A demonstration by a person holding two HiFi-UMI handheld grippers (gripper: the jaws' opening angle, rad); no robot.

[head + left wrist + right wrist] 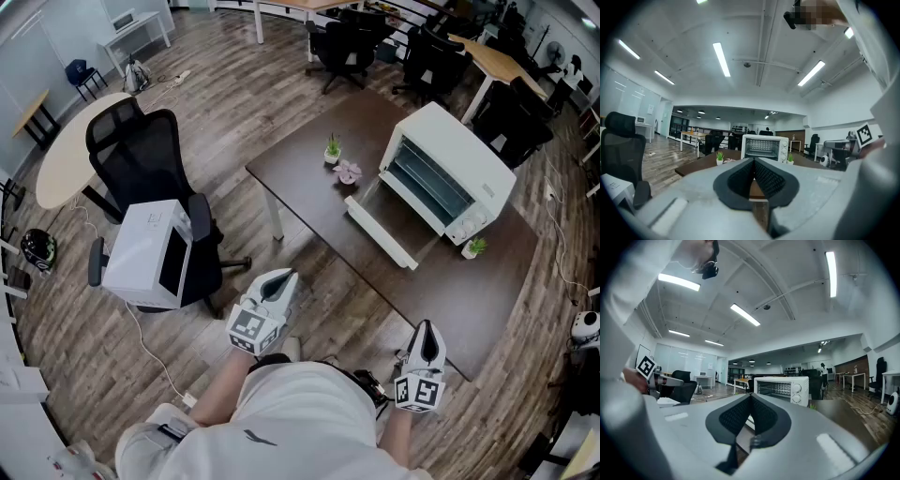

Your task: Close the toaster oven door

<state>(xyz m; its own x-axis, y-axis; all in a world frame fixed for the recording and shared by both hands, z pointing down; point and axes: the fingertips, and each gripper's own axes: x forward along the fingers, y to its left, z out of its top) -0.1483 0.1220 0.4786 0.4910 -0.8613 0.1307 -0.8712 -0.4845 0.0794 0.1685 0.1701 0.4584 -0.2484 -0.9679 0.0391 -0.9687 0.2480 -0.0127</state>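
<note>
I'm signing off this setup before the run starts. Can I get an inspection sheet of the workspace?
Surface: dark brown rectangular table, carrying the oven and ornaments.
Job's things: white toaster oven, its door folded down, open.
Clutter: small potted green plant, pink flower-like ornament, second potted plant.
Grippers: left gripper and right gripper both shut, empty, short of the table.
Cables: white cable on the wooden floor.
Surroundings: white microwave on black office chair; desks beyond.

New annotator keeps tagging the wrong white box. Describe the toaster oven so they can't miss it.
Find the dark brown table in the room's middle; the toaster oven sits on its right part. Unlike the white microwave on the black office chair, its door lies folded down, open.
</note>
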